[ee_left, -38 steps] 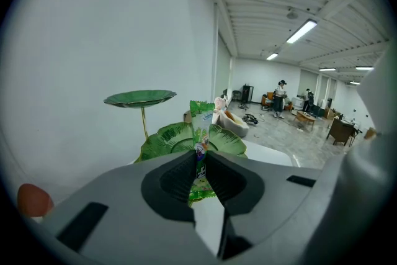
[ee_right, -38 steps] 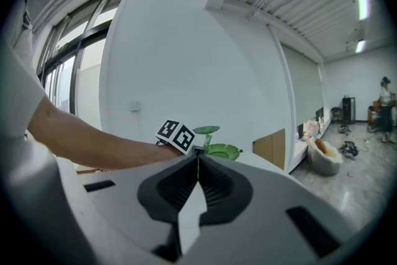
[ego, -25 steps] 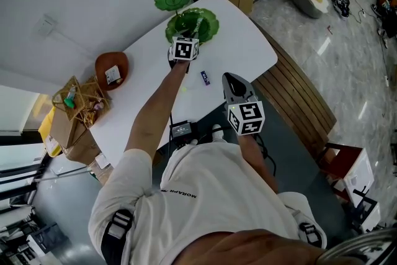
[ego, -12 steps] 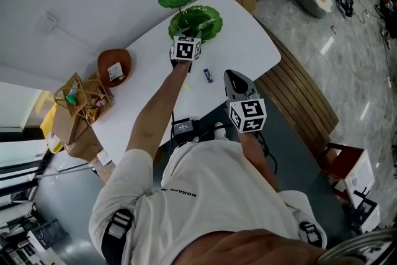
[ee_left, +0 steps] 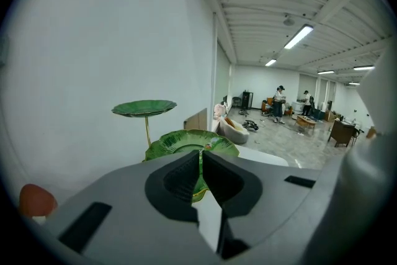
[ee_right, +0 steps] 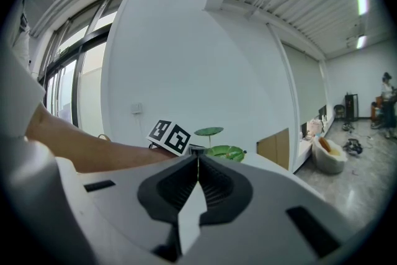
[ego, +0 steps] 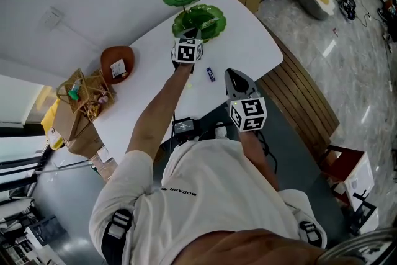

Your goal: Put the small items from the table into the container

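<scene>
Small blue item (ego: 211,74) lies on the desk (ego: 248,46) where it lay a second ago, between the two tools and just short of the green dish (ego: 200,22). The left tool (ee_left: 200,155), at the dish's near rim, is closing its jaws on nothing. The right tool (ee_right: 198,159) is narrow and empty. A drop-off appears complete, so the blue item is likely next.

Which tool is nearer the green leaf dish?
Left. The left tool, jaws closing on nothing, is at the rim of the green dish; the right tool is back at the table edge.
</scene>
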A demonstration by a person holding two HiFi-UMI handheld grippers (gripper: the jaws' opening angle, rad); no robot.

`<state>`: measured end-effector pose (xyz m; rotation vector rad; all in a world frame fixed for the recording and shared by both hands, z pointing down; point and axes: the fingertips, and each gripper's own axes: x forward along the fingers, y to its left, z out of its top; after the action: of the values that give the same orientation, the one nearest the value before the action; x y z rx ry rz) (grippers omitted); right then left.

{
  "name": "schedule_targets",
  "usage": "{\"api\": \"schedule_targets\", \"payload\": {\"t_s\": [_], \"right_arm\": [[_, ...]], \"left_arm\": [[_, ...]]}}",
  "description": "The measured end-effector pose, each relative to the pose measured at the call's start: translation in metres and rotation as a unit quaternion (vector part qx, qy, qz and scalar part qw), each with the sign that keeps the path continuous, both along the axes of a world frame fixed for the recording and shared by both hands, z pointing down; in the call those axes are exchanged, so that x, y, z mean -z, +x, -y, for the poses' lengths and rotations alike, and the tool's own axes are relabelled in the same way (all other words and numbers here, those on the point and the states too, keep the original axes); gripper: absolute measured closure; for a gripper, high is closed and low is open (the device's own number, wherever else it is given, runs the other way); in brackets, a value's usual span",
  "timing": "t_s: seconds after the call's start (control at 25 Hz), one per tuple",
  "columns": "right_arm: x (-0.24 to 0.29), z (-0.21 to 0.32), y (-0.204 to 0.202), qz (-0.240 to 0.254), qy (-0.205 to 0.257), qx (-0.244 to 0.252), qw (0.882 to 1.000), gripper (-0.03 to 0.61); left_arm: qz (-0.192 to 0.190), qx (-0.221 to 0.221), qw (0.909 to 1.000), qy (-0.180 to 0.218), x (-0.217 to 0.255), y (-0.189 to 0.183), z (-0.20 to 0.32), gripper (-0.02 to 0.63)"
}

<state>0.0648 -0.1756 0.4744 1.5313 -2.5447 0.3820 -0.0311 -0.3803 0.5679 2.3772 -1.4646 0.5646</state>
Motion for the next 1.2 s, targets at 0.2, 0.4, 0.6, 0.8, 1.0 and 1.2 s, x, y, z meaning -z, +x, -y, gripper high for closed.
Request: {"api": "schedule_targets", "payload": {"t_s": [0.2,0.4,0.6,0.8,1.0,1.2], "right_arm": [[0.001,-0.002,-0.004,0.000,0.002,0.003,1.000,0.565],[0.007,-0.006,-0.008,0.001,0.009,0.007,1.000,0.565],[0.009,-0.010,-0.014,0.002,0.011,0.014,1.000,0.565],[0.012,-0.013,-0.025,0.004,0.019,0.022,1.000,0.565],[0.013,-0.016,-0.029,0.004,0.019,0.028,0.999,0.565],[0.016,-0.020,-0.033,0.006,0.023,0.030,0.999,0.565]], "left_arm": [[-0.007,0.016,0.9998,0.010,0.008,-0.008,-0.008,0.609],[-0.018,0.023,0.9991,0.032,0.031,-0.014,-0.021,0.611],[-0.022,0.036,0.9976,0.055,0.051,-0.021,-0.038,0.611],[-0.030,0.047,0.9958,0.073,0.063,-0.033,-0.059,0.611],[-0.039,0.054,0.9944,0.082,0.068,-0.036,-0.079,0.611],[-0.045,0.067,0.9929,0.087,0.070,-0.046,-0.095,0.611]]}}
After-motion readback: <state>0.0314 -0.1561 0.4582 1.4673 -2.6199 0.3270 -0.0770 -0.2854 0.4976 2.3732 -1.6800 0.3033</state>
